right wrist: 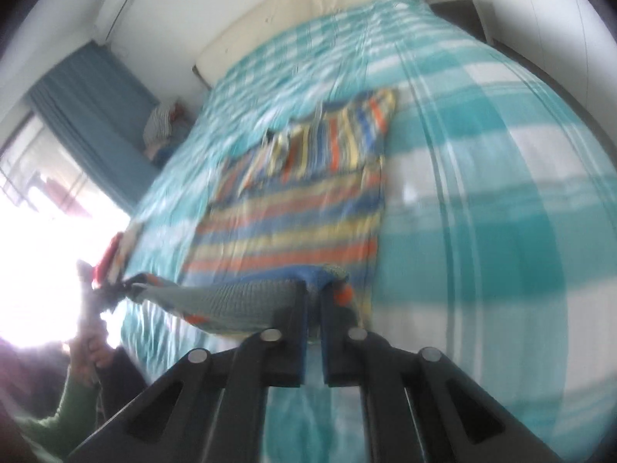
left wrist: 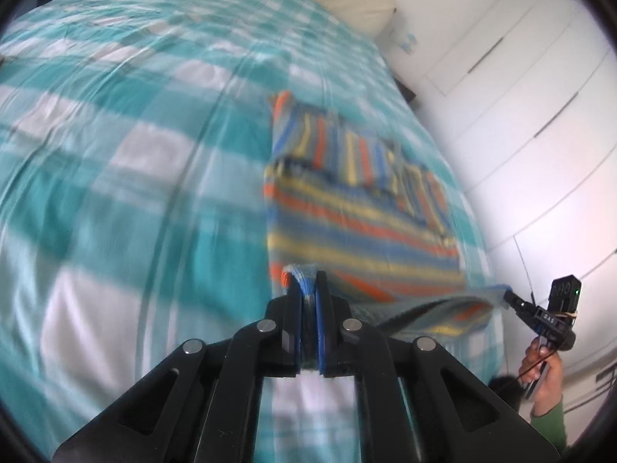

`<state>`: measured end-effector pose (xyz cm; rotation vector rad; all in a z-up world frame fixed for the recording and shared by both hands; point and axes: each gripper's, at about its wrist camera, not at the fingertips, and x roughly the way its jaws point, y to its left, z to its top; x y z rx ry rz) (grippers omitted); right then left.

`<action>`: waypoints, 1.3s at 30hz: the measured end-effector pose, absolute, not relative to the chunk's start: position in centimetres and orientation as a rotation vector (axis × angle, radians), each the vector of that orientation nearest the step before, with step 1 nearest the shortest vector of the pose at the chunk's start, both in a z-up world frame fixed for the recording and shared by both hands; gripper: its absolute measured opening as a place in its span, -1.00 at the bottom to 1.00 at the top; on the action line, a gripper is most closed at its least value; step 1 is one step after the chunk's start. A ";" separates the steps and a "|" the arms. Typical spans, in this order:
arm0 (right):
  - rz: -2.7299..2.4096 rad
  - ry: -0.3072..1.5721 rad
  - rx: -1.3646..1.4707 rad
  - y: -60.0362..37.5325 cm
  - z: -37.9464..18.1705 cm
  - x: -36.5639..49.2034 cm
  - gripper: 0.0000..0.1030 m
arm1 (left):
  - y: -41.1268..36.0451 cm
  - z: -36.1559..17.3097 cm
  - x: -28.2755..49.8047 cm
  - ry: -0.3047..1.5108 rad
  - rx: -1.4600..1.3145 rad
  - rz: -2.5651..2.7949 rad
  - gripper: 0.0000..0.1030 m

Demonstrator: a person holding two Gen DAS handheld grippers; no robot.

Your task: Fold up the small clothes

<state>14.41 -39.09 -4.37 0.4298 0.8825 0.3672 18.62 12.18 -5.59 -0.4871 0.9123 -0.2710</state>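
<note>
Both the left gripper (left wrist: 307,281) and the right gripper (right wrist: 315,289) are pinching the near hem of the striped sweater (left wrist: 358,208), which is lying on the checked bedspread (left wrist: 135,154) with sleeves seemingly tucked in (blur is hiding detail), leaving 1 lengthwise fold pending.

1. The left tongs (left wrist: 308,285) are matte black, with blue-edged pads and four round silver pins across the linkage arms.
2. The right tongs (right wrist: 314,293) have the same black build and silver pins.
3. In the left wrist view, the right hand (left wrist: 540,366) shows bare skin, a green sleeve and a thin black cable.
</note>
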 end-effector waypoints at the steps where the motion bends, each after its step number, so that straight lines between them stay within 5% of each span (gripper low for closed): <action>1: 0.354 0.870 0.435 -39.3 -4.3 16.4 -0.90 | 12.2 -5.5 20.8 0.912 -0.488 -0.266 -0.93; 9: 0.240 0.820 0.525 -41.5 -4.4 33.6 -0.89 | 11.1 -5.0 37.4 0.909 -0.460 -0.215 -0.91; 11: 0.202 0.788 0.573 -42.1 -5.6 37.2 -0.77 | 11.4 -6.7 41.8 0.952 -0.507 -0.137 -0.65; 12: 0.151 0.785 0.591 -42.5 -6.3 38.3 -0.39 | 12.0 -7.6 42.8 0.988 -0.543 -0.080 -0.22; 13: 0.131 0.784 0.618 -43.0 -6.8 38.7 0.00 | 12.9 -8.6 43.3 1.004 -0.597 -0.048 -0.01; 15: 0.139 0.768 0.625 -43.6 -7.0 38.3 0.02 | 14.3 -9.5 42.4 0.976 -0.659 -0.082 -0.01; 23: 0.216 0.826 0.249 -41.4 -7.3 29.4 0.02 | 14.2 -9.7 32.5 0.956 -0.426 -0.166 0.53; 29: 0.074 0.826 0.068 -41.2 -9.5 23.0 0.05 | 12.3 -9.7 28.0 0.947 -0.334 -0.177 0.56; 39: -0.021 0.832 -0.033 -40.8 -12.1 20.6 0.72 | 11.0 -9.6 25.1 0.898 -0.300 -0.158 0.62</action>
